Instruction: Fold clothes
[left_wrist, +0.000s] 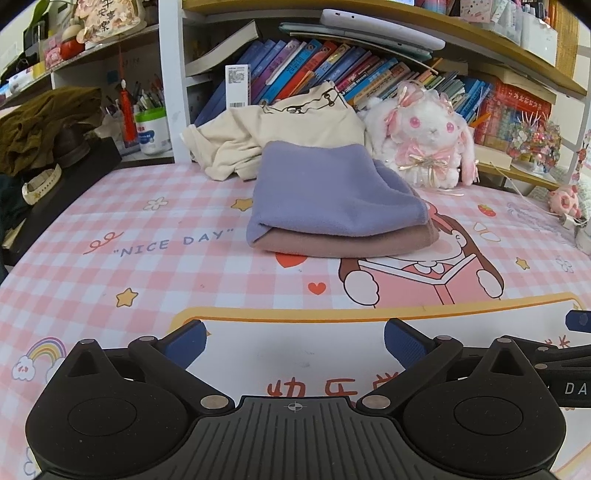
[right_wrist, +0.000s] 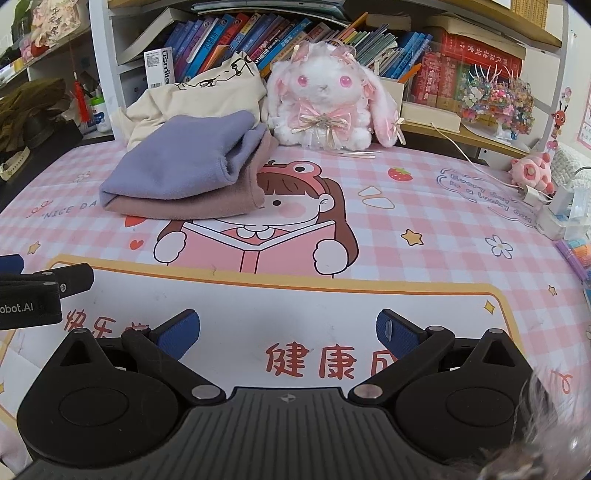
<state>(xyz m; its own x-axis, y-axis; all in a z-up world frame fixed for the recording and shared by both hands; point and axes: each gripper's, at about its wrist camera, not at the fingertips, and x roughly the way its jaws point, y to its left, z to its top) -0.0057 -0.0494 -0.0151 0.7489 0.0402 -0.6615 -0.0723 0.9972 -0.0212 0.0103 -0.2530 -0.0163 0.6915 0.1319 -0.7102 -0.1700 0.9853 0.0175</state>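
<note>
- Left gripper (left_wrist: 294, 341): jaws spread wide, nothing between the blue pads (left_wrist: 186, 341); it hangs low over the white panel of the printed mat (left_wrist: 147, 266) that covers the counter.
- Right gripper (right_wrist: 288, 332): jaws likewise spread wide and empty, over the same white panel with red characters. A bit of pale fluff clings to its right pad (right_wrist: 395, 334).
- The two grippers sit side by side; each shows at the edge of the other's view.
- Folded lavender garment (left_wrist: 328, 192) lies on top of a folded dusty-pink garment (left_wrist: 354, 243), a neat stack near the middle of the mat, well ahead of both grippers. The stack partly covers the cartoon girl's (right_wrist: 295, 206) head.
- Cream garment (left_wrist: 273, 140), crumpled and unfolded, is heaped just behind the stack, against the bookshelf (left_wrist: 317, 62).
- White and pink plush rabbit (right_wrist: 325, 99) sits upright to the right of the cream heap, near the stack's back corner.
- Far left: olive-brown cloth (left_wrist: 40, 125) piled on a dark box, with a wristwatch (left_wrist: 38, 186) beside it.
- Far right: small pink plush (right_wrist: 533, 171), white charger and cable (right_wrist: 528, 194).
</note>
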